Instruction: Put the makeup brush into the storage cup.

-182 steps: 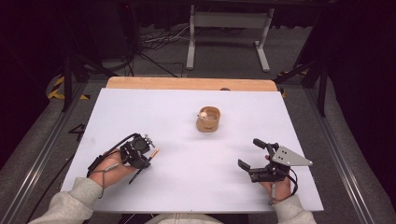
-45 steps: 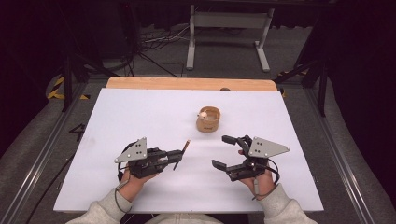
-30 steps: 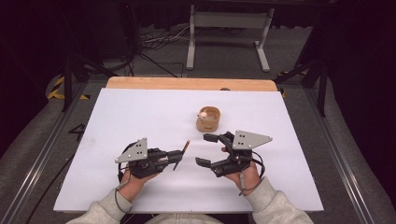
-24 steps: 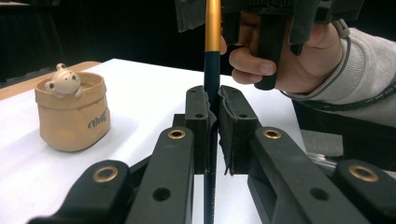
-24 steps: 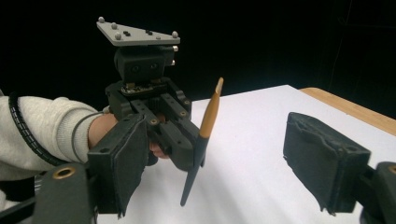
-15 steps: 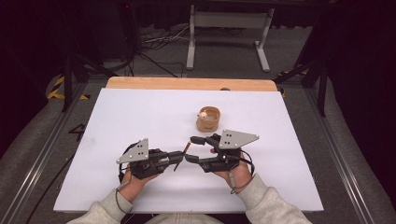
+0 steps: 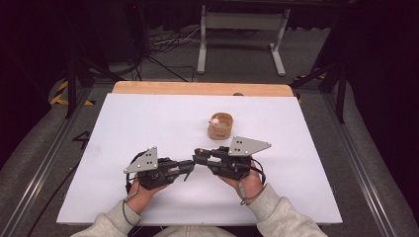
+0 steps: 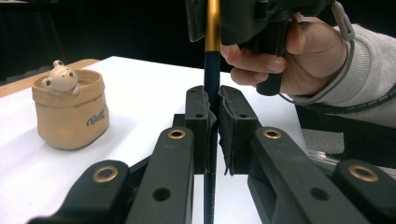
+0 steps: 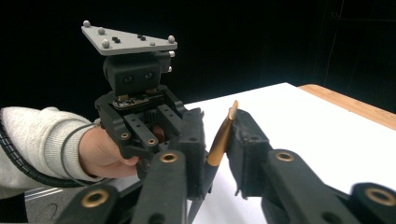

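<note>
Item: pen [image 8: 211,84], slim, stiff, light, slippery-barrelled, clamped mid-barrel between closed jaws of left gripper [image 7: 185,168], its gold end between right gripper's [image 7: 200,155] part-open jaws; best taken at dark barrel.

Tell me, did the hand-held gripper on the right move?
Yes. The right hand-held gripper slid left across the table, from right of the little pot to meet the pen below it.

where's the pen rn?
High view: pen sits mid-table between the two hand-held grippers, clamped by the left one, its gold end between the right one's jaws, near the pot.
</note>
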`<state>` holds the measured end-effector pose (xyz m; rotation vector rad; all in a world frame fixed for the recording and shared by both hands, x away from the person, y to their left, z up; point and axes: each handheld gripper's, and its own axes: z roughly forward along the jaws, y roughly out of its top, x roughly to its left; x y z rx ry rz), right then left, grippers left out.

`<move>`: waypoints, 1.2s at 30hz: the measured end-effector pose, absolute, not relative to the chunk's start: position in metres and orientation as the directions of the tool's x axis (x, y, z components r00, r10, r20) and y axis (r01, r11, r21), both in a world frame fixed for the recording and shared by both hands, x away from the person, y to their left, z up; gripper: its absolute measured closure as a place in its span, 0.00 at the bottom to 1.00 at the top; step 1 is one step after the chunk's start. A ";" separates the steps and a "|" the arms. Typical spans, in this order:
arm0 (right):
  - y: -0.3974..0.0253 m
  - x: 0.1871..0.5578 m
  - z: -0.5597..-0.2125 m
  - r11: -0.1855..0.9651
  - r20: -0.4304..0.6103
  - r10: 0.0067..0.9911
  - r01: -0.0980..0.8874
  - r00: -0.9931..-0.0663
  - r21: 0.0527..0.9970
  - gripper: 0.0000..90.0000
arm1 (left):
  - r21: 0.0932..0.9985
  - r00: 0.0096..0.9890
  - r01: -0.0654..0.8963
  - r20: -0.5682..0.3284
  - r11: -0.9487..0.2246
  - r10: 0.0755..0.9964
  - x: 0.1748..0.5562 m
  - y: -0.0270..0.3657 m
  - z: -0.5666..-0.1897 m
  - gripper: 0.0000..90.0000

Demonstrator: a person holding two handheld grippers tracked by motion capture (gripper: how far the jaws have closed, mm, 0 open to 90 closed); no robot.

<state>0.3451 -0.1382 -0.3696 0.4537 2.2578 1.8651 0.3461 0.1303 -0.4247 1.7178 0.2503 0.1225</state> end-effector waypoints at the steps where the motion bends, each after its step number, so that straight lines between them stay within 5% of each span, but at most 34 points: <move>1: -0.138 0.345 -0.370 0.166 0.060 0.342 0.123 -0.938 0.978 0.89 | 0.985 0.970 0.092 -0.055 -0.146 0.235 0.346 0.130 -0.425 0.91; 23: -0.139 0.346 -0.368 0.142 0.104 0.309 0.154 -0.945 0.978 0.93 | 0.987 0.971 0.080 -0.045 -0.142 0.234 0.344 0.130 -0.423 0.88; 31: -0.141 0.345 -0.359 0.133 0.080 0.309 0.126 -0.948 0.983 0.93 | 0.986 0.962 0.116 -0.082 -0.117 0.261 0.348 0.133 -0.420 0.31; 36: -0.144 0.346 -0.354 0.129 0.070 0.318 0.117 -0.945 0.985 0.93 | 0.986 0.954 0.121 -0.083 -0.117 0.289 0.349 0.138 -0.419 0.18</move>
